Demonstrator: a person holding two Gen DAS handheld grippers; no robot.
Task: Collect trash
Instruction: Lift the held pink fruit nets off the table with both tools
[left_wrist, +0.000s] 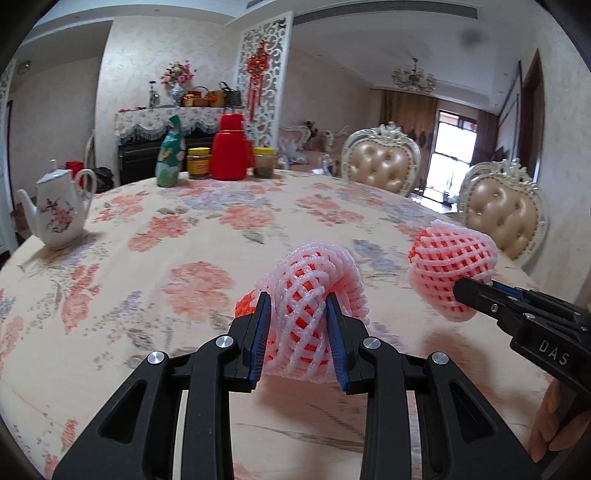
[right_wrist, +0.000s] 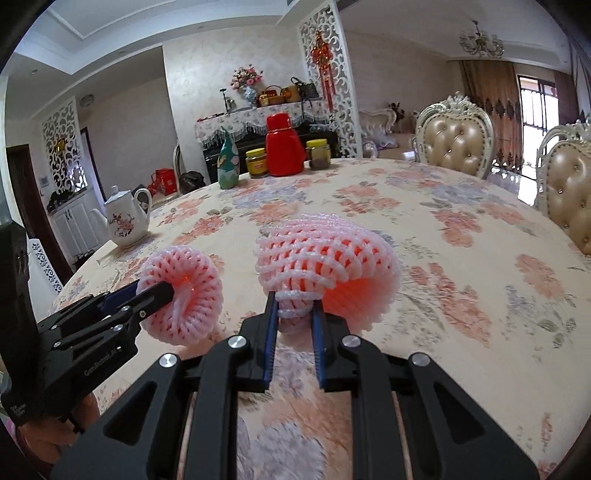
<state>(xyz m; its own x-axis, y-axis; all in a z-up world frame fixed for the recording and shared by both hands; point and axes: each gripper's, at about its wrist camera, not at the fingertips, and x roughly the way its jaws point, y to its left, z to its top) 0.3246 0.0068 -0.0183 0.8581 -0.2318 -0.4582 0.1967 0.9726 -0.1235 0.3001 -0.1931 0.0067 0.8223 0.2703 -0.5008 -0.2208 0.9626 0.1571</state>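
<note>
Two pink foam fruit nets are held up over the round table. My left gripper (left_wrist: 297, 306) is shut on one foam net (left_wrist: 314, 280), its blue pads squeezing the mesh; the right wrist view shows this net (right_wrist: 181, 291) at the left, clamped by the left gripper (right_wrist: 162, 290). My right gripper (right_wrist: 293, 306) is shut on the pinched end of the second foam net (right_wrist: 325, 266), which flares out above the fingers. In the left wrist view this second net (left_wrist: 448, 266) hangs at the right with the right gripper (left_wrist: 469, 290) gripping its edge.
A floral tablecloth (left_wrist: 184, 229) covers the table. A white teapot (left_wrist: 55, 210) stands at the left edge. At the far side stand a red thermos (left_wrist: 231, 147), two yellow-lidded jars (left_wrist: 198, 162) and a green bottle (left_wrist: 170, 158). Padded chairs (left_wrist: 380, 162) stand at the right rim.
</note>
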